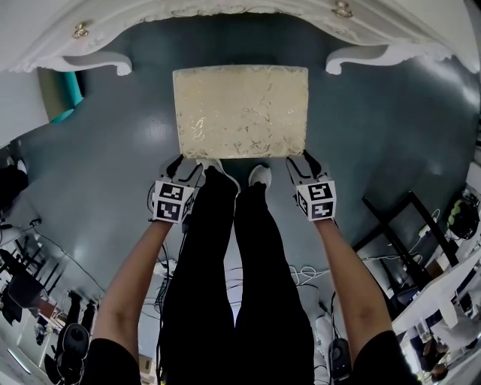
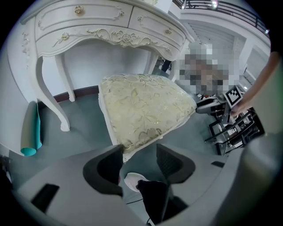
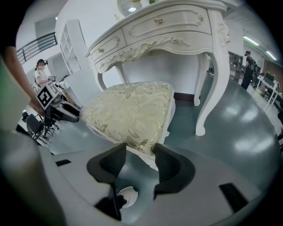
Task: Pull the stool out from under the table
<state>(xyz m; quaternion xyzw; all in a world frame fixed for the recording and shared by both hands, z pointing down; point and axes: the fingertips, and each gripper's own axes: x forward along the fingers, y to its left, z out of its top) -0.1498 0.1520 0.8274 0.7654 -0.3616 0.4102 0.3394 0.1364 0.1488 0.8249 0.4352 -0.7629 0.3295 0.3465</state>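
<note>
The stool [image 1: 240,109], with a gold-patterned cream cushion on a white frame, stands on the grey floor just in front of the white carved table [image 1: 225,15]. My left gripper [image 1: 184,164] is at its near left corner. In the left gripper view that corner [image 2: 128,143] lies against one jaw while the other jaw stands apart from it, so the left gripper [image 2: 139,152] is open. My right gripper [image 1: 304,162] is at the near right corner. In the right gripper view the right gripper [image 3: 140,152] has both jaws against the cushion corner [image 3: 137,141].
The table's curved legs [image 1: 98,60] [image 1: 376,54] flank the stool. A teal roll [image 1: 71,90] leans at the far left. A black metal frame [image 1: 398,225] stands at the right. Cables [image 1: 301,274] lie on the floor behind my feet [image 1: 259,177].
</note>
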